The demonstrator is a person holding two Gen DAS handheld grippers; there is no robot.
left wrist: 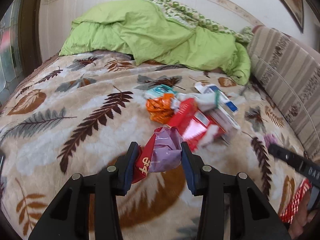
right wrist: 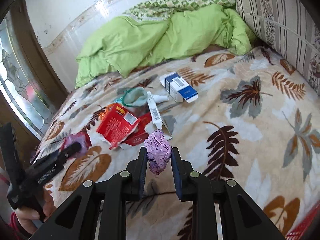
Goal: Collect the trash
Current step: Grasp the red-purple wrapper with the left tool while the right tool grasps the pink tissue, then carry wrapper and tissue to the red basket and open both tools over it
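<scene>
Left gripper (left wrist: 159,152) clamps a red-and-lilac wrapper (left wrist: 160,156); right gripper (right wrist: 159,156) pinches crumpled lilac paper (right wrist: 158,147). Both hang just short of the trash pile (right wrist: 128,120); either shallow tip grip could slip.

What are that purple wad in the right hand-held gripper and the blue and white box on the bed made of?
The purple wad looks like thin plastic film or foil: tightly crinkled with a faint sheen, though it could be paper. The blue and white box looks like thin printed cardboard: flat panels, sharp folds, an open end flap and a barcode label.
</scene>
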